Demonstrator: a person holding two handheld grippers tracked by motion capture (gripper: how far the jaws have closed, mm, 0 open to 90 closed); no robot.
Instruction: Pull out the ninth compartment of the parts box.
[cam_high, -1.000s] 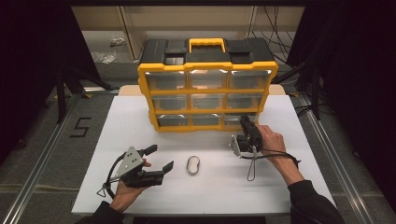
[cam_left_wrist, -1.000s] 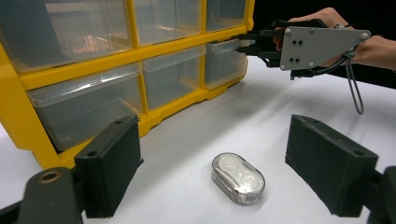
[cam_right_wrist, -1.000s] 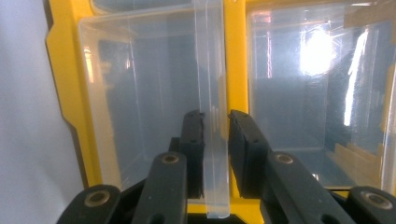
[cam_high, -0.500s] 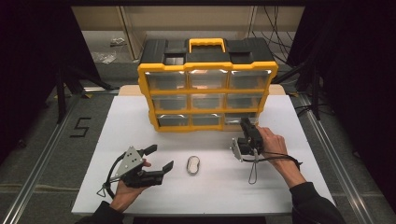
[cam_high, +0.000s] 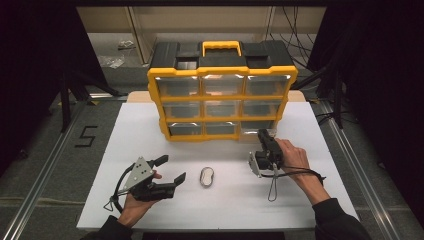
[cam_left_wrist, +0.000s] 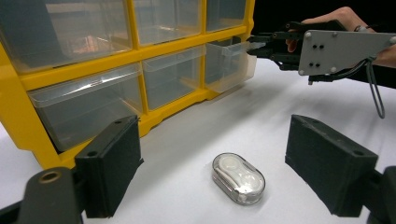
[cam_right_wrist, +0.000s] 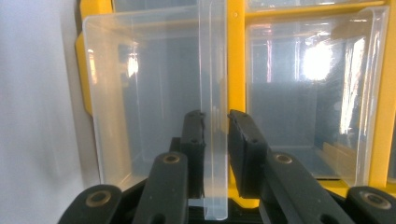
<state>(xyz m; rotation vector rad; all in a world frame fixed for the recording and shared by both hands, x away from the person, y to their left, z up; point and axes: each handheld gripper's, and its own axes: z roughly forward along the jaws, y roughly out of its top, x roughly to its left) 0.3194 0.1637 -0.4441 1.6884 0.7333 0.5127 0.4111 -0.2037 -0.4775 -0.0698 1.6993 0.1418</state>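
On the near left of the table (cam_high: 300, 200), the left gripper (cam_high: 172, 170) rests in the hand, jaws wide open w/ nothing between them, same place as a second ago. Just right of it lies the small case (cam_high: 206, 177), clear w/ white parts inside, untouched; in the left gripper view the case (cam_left_wrist: 238, 178) sits between the two open jaws but farther off, apart from both.

Further right, the right gripper (cam_high: 263, 137) has its jaws nearly shut on the drawer (cam_left_wrist: 231, 65) lip, the bottom right one of the organizer (cam_high: 222, 75). The right gripper view shows both pads pressing the thin clear lip (cam_right_wrist: 212, 116) from two sides.

Compared w/ a second ago, the right hand moved only a little toward the person, and the drawer now stands partly out of its slot, front tilted a bit down. My reading: pull has begun, drawer not yet open enough; probably the case goes in after.
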